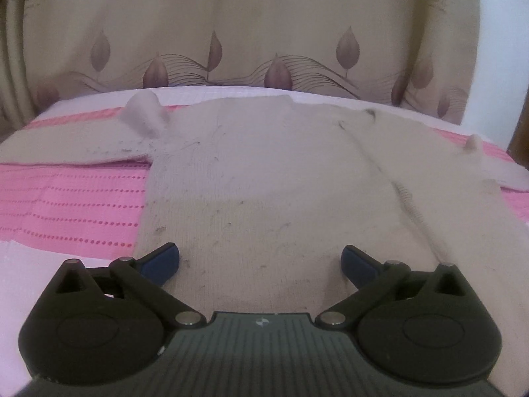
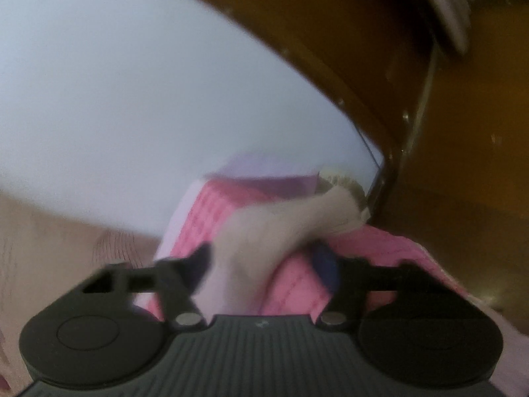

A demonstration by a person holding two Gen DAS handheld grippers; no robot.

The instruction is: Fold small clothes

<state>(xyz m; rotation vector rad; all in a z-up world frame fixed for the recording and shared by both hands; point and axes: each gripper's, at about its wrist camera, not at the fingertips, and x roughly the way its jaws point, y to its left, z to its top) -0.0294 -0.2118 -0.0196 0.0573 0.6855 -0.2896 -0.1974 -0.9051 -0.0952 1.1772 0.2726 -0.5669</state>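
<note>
Clearly an early stage, read line by line:

Garment: a cream knit sweater [image 1: 264,178] lies spread flat on a pink bedspread [image 1: 66,198], filling the middle of the left wrist view; one sleeve [image 1: 66,145] reaches to the left edge, the other [image 1: 489,172] to the right edge.
Left gripper [image 1: 260,263]: released, jaws wide apart, low over the sweater's near hem, nothing between the pads.
Right gripper [image 2: 266,269]: in a blurred view, a cream fold of cloth [image 2: 264,231], probably a sleeve, runs between the fingers; whether the pads pinch it I cannot tell.
Backdrop: a leaf-printed curtain [image 1: 231,33] across the top.
Done: sweater laid out, apparently smoothed.
Left: no fold shows on the body; sleeves and body seem all to be folded yet.
</note>
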